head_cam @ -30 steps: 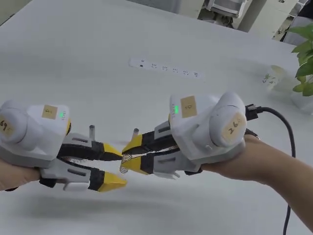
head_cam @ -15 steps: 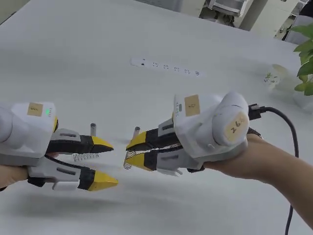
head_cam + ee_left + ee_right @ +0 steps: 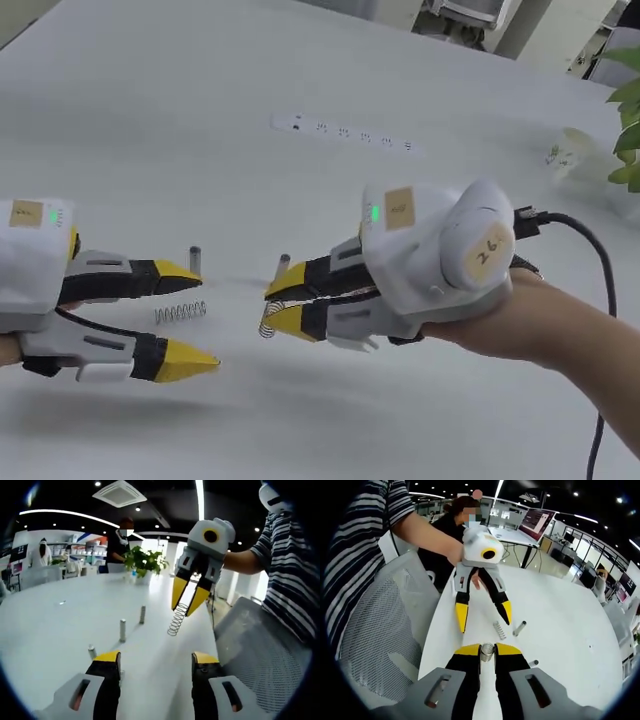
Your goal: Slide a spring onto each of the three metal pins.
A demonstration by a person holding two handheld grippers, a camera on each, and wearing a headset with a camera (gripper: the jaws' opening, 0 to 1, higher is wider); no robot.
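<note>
Your right gripper (image 3: 269,308) is pinched narrow on one end of a spring (image 3: 176,621). The coil hangs free off the tips, just on the near side of the right-hand pin (image 3: 283,266). Your left gripper (image 3: 208,320) gapes wide and holds nothing. A second spring (image 3: 180,313) lies flat on the table (image 3: 150,130), near the left.

- **Doing it well:** Tip the free open end down over the pin top and line coil and pin up on one axis. Lower straight, and release only once the turns are round the shaft. Don't squeeze harder, since the coil would likely deform or flick out.
- **Springs:** thin bright wire with open turns, floppy sideways.
- **Pins:** the three pins (image 3: 122,630) are short, dull metal cylinders, smooth and upright in a row, and all look bare.
- **Table:** white, matte and slick.
</note>
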